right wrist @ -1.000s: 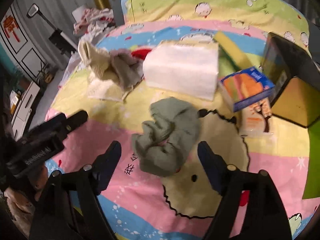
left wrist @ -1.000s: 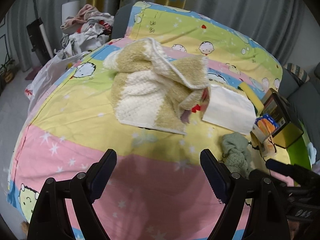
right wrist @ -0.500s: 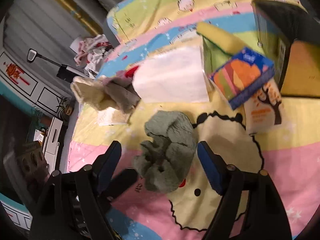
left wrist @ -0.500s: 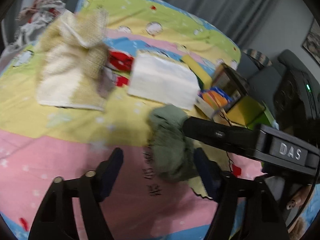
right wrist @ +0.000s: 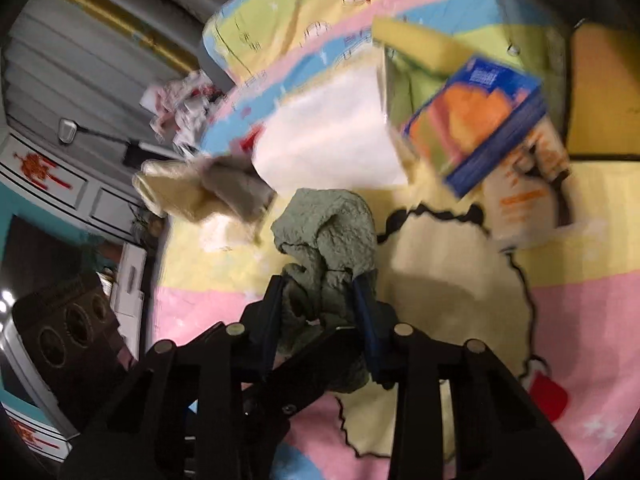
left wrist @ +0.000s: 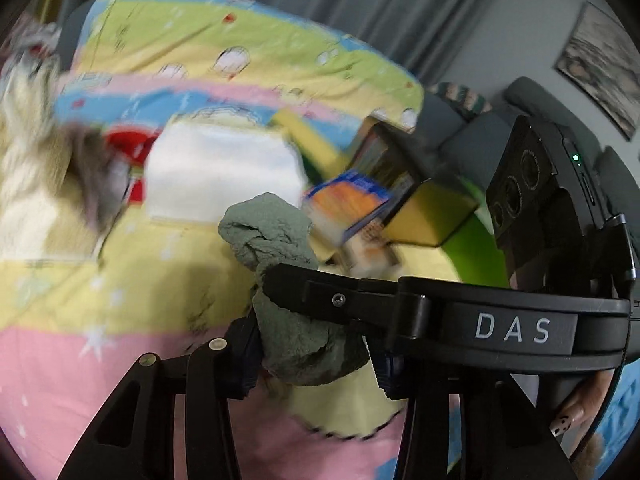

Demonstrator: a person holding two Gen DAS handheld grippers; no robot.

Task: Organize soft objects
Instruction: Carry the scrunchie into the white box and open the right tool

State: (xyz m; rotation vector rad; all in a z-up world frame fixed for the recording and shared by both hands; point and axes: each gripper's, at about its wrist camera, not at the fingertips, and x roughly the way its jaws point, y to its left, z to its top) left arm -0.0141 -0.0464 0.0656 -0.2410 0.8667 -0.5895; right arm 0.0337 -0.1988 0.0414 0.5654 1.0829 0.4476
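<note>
A crumpled green cloth [left wrist: 276, 240] lies on the cartoon bedspread [left wrist: 120, 280]; it also shows in the right wrist view [right wrist: 328, 236]. My left gripper [left wrist: 312, 352] has its jaws closed in on the cloth's near end. My right gripper [right wrist: 320, 312] is also shut on the same cloth, and its finger crosses the left wrist view. A beige and white knitted cloth [left wrist: 24, 172] lies at the left and shows in the right wrist view [right wrist: 188, 196]. A folded white cloth [left wrist: 224, 172] lies behind the green one, also in the right wrist view [right wrist: 328, 144].
A blue and orange box [right wrist: 476, 120] and a white packet [right wrist: 524, 208] lie right of the cloths. A black and yellow box [left wrist: 424, 212] stands beyond them. A yellow sponge [right wrist: 420, 44] lies behind the white cloth. A pile of clothes [right wrist: 180, 104] sits off the bed's far left.
Both grippers have closed in from open onto the green cloth. The left gripper swung right from the knitted cloth to the green one. The right gripper moved forward onto it.
</note>
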